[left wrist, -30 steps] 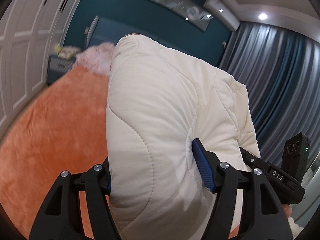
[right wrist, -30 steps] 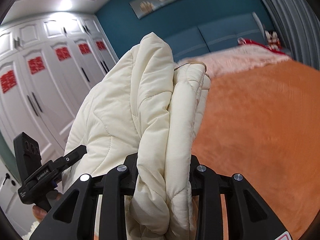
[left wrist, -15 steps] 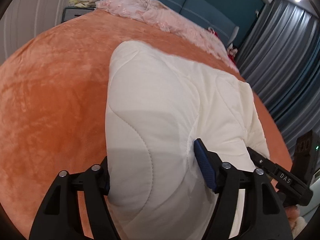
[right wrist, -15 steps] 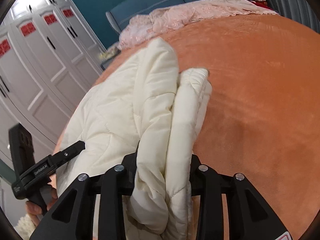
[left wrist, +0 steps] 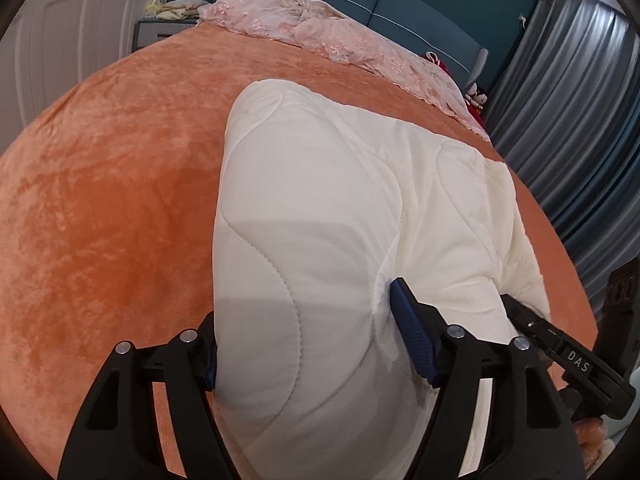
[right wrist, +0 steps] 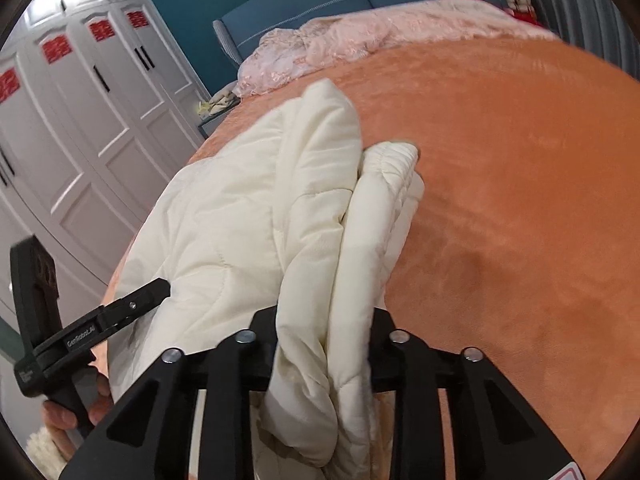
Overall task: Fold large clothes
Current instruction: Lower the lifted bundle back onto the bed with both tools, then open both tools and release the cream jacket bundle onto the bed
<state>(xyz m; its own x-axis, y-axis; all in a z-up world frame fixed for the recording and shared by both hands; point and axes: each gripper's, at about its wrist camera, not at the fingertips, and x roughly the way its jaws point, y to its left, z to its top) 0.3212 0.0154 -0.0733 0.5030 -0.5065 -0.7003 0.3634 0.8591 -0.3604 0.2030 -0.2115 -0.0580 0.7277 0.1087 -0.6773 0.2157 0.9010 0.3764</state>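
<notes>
Jacket point(left wrist: 340, 216), folded, has come down from mid-air onto the bed point(left wrist: 120, 200). Left hand-held gripper point(left wrist: 304, 344) clamps its thick edge; right hand-held gripper point(right wrist: 324, 344) is tightening on its bunched end. Release likely follows.

Left gripper point(left wrist: 308, 344) jaws clamp cream quilted garment point(left wrist: 340, 208) on orange bedspread point(left wrist: 112, 200).
</notes>
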